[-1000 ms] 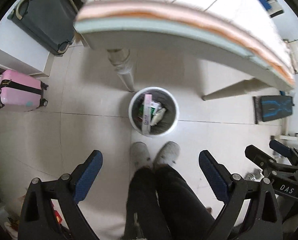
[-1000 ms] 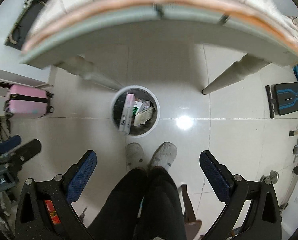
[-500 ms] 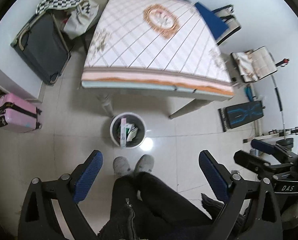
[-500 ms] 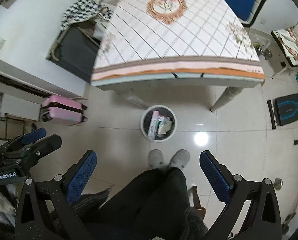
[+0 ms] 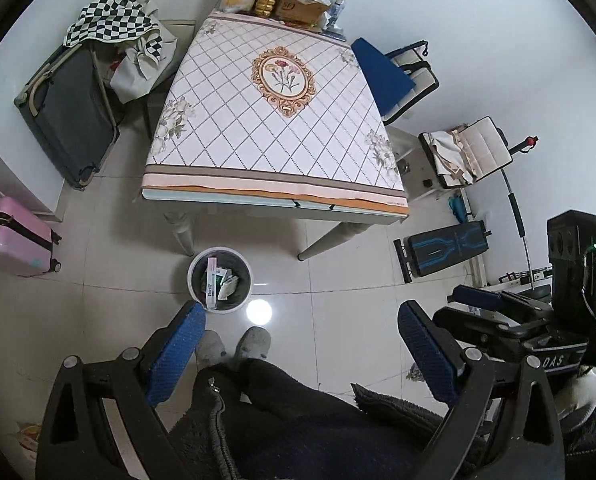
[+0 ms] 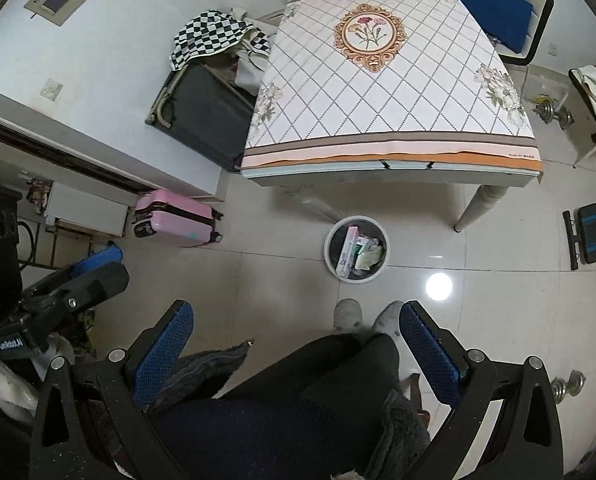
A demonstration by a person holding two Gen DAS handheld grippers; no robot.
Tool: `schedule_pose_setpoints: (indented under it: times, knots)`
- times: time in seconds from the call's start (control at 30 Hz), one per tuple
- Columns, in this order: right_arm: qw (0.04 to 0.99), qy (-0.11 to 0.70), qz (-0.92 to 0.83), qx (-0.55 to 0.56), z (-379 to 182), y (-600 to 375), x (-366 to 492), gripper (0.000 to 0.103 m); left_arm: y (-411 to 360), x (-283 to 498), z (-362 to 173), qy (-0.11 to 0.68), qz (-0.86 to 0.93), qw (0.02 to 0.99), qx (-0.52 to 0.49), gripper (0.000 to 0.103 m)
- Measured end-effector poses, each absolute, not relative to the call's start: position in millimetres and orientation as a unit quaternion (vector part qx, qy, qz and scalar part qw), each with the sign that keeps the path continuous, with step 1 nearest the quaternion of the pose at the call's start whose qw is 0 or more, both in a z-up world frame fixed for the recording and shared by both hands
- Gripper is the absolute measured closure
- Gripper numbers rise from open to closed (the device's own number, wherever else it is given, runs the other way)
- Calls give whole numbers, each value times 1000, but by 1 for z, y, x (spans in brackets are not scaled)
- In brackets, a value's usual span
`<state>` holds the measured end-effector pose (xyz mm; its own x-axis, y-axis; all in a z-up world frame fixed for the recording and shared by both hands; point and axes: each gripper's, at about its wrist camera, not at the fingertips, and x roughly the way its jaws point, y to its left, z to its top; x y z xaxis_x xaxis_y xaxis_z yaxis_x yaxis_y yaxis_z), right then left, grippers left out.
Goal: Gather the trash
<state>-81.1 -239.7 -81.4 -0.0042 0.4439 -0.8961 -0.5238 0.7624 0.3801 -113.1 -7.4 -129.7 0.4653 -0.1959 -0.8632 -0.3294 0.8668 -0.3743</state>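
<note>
Both grippers, left gripper (image 5: 298, 354) and right gripper (image 6: 296, 348), hang with jaws spread and empty, high above the bin (image 5: 220, 279), which stands ahead and below on the floor.

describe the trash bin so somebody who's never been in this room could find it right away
Start at the big table with the diamond-pattern cloth and flower medallion. On the tiled floor just in front of its near edge, beside one table leg, stands the trash bin. It is the only small round white pail there, already holding cartons and crumpled wrappers.
</note>
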Motion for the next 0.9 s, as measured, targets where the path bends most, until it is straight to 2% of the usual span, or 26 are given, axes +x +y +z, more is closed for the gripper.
schedule_pose_setpoints:
  times: [0.9]
  knots:
    - [696,624,352,-44,-77,-231,-73,0,-9,-115,-127,523,42,815,-246,3]
